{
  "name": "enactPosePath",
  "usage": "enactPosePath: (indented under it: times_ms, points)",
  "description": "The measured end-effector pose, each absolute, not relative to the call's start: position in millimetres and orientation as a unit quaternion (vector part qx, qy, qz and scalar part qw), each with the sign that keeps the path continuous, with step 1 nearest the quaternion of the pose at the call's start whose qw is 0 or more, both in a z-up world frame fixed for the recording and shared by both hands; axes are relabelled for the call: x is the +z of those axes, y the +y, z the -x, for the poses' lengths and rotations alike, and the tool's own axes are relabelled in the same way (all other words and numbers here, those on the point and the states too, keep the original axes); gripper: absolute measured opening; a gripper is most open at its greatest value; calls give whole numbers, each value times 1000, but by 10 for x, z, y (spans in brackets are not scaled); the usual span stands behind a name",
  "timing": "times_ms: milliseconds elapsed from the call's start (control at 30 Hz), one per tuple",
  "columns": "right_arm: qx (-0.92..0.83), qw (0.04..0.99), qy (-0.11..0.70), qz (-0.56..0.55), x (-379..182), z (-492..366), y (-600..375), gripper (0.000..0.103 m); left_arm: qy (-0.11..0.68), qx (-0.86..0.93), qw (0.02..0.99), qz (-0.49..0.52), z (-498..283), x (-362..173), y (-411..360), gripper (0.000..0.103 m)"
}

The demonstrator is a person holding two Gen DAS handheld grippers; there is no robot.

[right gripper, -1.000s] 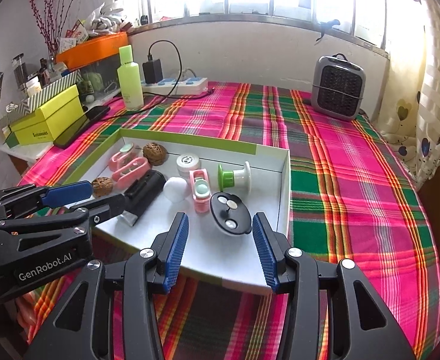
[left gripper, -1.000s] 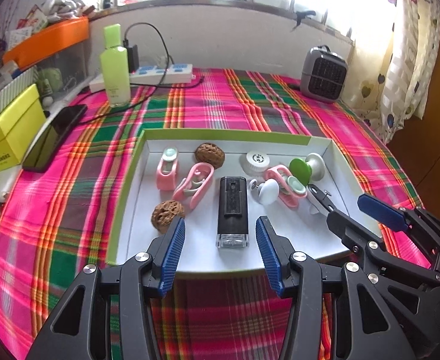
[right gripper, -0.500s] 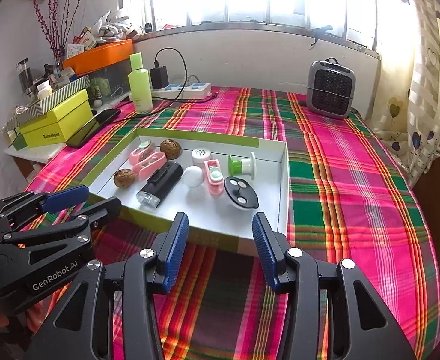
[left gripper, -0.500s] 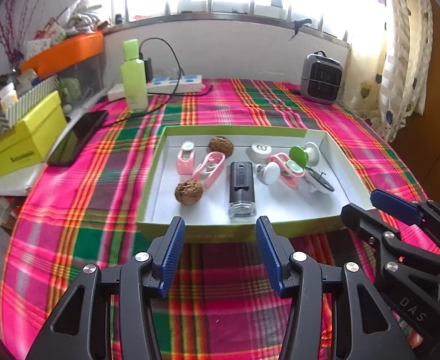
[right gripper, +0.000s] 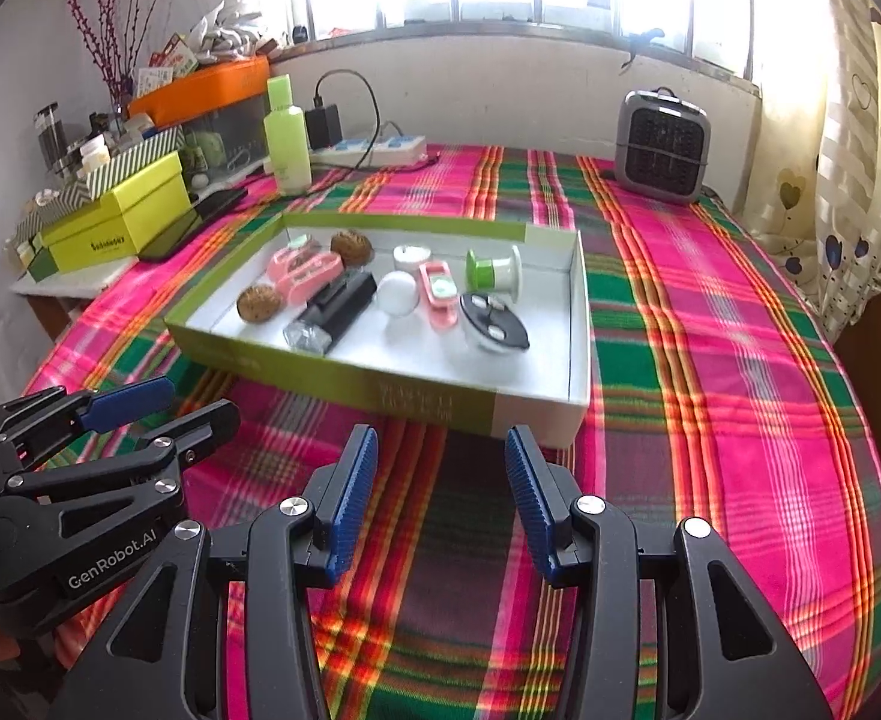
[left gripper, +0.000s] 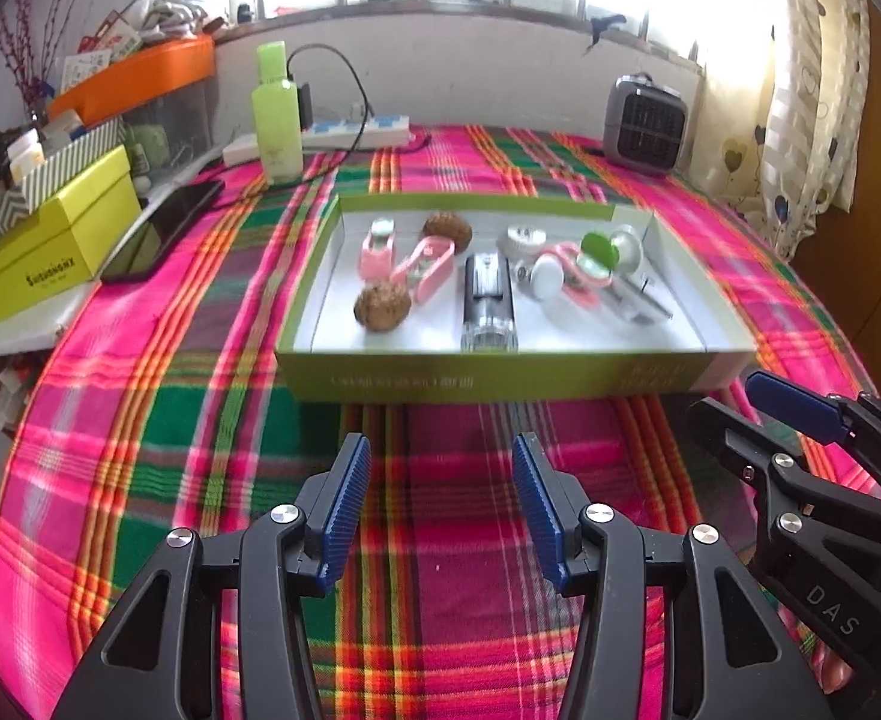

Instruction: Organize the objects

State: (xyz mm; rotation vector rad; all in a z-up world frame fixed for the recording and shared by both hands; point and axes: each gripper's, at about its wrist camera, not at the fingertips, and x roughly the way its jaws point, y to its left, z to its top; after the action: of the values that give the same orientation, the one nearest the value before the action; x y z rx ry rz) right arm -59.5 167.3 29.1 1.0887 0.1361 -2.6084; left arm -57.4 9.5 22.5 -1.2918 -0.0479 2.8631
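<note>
lettering on the green tray's [left gripper: 500,381] front wall is too blurred to read.

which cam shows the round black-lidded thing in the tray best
The right wrist view: the round black-lidded container lies in the open with its top face showing. In the left wrist view it is tipped nearly edge-on and blurred, behind the pink clip.

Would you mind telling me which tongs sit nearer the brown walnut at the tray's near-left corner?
Left. The left tongs sit open just before the brown walnut; the right tongs, also open, face the tray's opposite end.
</note>
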Motion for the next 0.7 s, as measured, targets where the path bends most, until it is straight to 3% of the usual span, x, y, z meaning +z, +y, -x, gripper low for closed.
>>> enactPosePath:
  times_ms: [433, 567, 700]
  points:
    - [-894, 124, 58, -427, 62, 656, 1733, 46, -11, 904, -16, 427, 581, 68, 117, 48]
    - [-893, 107, 55, -433, 46, 688, 1772, 62, -12, 904, -17, 428, 597, 66, 120, 50]
    - [-893, 107, 56, -434, 45, 696, 1786, 63, -10, 903, -14, 429, 604, 55, 142, 57]
